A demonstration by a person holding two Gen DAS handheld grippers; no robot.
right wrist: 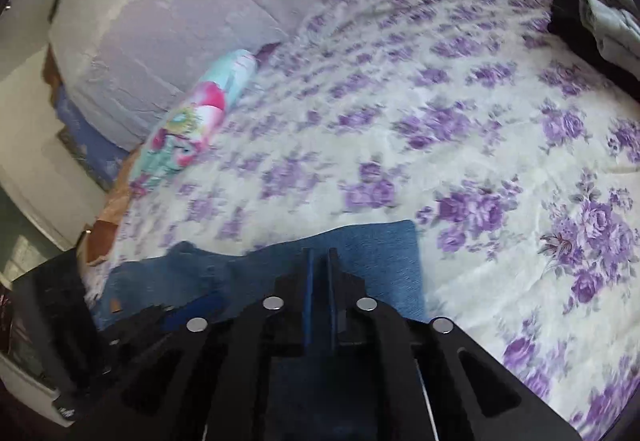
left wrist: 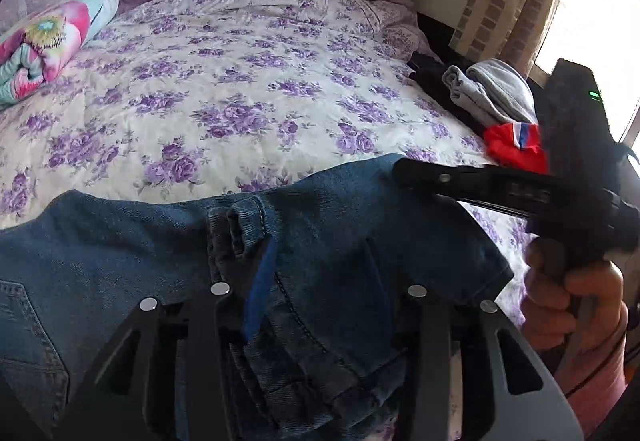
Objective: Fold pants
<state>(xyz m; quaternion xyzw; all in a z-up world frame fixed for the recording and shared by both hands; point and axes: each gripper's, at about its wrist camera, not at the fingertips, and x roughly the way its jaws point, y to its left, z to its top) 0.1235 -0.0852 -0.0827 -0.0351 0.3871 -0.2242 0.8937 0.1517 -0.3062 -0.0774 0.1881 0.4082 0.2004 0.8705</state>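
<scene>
Blue denim pants (left wrist: 120,241) lie folded on the floral bedspread, also in the right wrist view (right wrist: 376,245). My left gripper (left wrist: 304,265) has its jaws spread wide; a bunched fold with a hem (left wrist: 244,217) lies between them, against the left finger's blue pad (left wrist: 260,289). My right gripper (right wrist: 319,257) has its jaws almost together over the pants with a thin gap, and I see no cloth between the pads. It also shows in the left wrist view (left wrist: 404,167), held in a hand, tip resting on the pants' far edge.
The bed (left wrist: 248,81) has a purple flower cover. A rolled colourful blanket (left wrist: 48,37) lies far left. Folded grey clothes (left wrist: 488,89), dark clothes (left wrist: 432,77) and a red garment (left wrist: 512,141) sit at the right edge. A curtain and bright window (left wrist: 592,21) are behind.
</scene>
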